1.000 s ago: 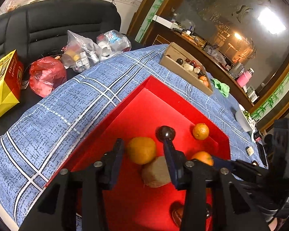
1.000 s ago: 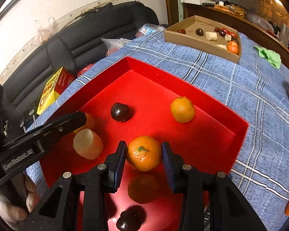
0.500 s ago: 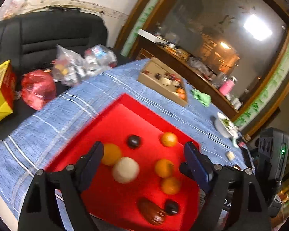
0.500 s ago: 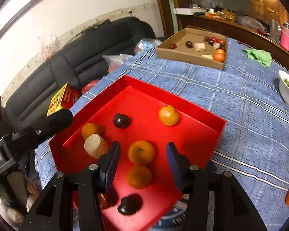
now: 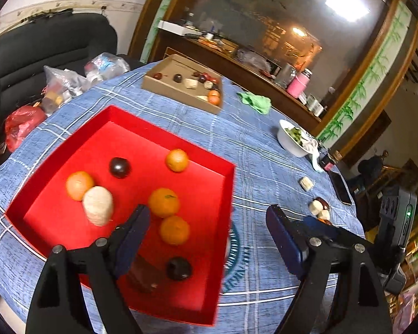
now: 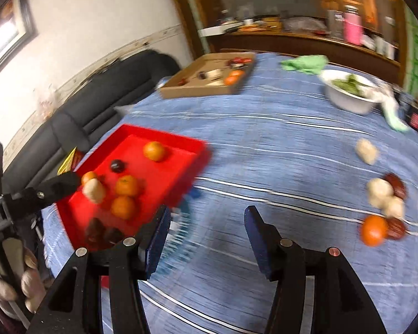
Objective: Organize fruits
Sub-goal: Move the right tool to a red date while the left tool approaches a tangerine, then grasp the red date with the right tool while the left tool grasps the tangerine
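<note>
While both tongs stood empty, the left gripper (image 5: 206, 231) was wide over the near edge of the red tray (image 5: 225, 194), which held the oranges (image 5: 163, 202), and the right gripper (image 6: 206, 233), its jaws just opening, hung over bare blue cloth (image 6: 278, 144), with loose fruits (image 6: 383, 208) at the right.

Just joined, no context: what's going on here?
A person with two handheld grippers is sorting fruit into the red tray. The left gripper and right gripper are both empty, jaws just opened. Four oranges already lie in the tray; another orange and more fruit wait on the tablecloth.
</note>
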A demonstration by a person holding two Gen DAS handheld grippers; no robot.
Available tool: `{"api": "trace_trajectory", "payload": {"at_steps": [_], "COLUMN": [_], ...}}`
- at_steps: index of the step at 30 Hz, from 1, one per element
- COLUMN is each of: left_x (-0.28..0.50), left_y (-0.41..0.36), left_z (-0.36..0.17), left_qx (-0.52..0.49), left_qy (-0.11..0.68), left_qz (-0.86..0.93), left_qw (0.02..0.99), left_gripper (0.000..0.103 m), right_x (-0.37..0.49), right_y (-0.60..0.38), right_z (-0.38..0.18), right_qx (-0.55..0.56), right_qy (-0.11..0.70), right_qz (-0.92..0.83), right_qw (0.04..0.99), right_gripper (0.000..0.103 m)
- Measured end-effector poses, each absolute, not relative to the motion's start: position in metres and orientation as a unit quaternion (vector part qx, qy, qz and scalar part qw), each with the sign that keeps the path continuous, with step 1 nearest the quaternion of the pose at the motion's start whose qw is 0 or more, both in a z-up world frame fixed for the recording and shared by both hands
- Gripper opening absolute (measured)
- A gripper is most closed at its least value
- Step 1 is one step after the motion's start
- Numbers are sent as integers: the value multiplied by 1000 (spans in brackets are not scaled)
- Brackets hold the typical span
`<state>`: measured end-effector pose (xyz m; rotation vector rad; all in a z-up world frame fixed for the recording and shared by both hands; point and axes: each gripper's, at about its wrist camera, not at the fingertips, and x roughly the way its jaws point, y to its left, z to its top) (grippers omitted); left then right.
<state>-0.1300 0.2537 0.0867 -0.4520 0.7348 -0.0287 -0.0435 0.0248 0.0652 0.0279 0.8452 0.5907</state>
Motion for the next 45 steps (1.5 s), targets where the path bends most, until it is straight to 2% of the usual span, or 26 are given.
{"api": "trace_trajectory", "payload": {"at_steps": [9, 14, 30, 36, 42, 45], "left_x": [-121, -114, -105, -98, -86, -80], "left_y": [203, 184, 159, 146, 136, 128], "left_z": [87, 80, 67, 65, 54, 50], "left_qx": [-189, -185, -171, -161, -162, -154], "left_qy": [374, 394, 421, 421, 433, 439], "left_qz": [-55, -66, -75, -92, -104, -111], "left_qw": [906, 898, 888, 888, 881, 878], "left_gripper": [84, 84, 84, 84, 84, 84], "right_x": [-38, -30, 15, 9, 13, 13], "right_y": [-134, -172, -150, -156, -145, -132], "right_z": [65, 57, 25, 27, 18, 16], "right_qx": [94, 122, 100, 177, 131, 94], "right_qy": [400, 409, 427, 428, 441, 439], "right_qz": [145, 116, 127, 242, 206, 190], "right_qw": [900, 897, 890, 853, 864, 873], "right_gripper": [60, 60, 60, 59, 58, 54]}}
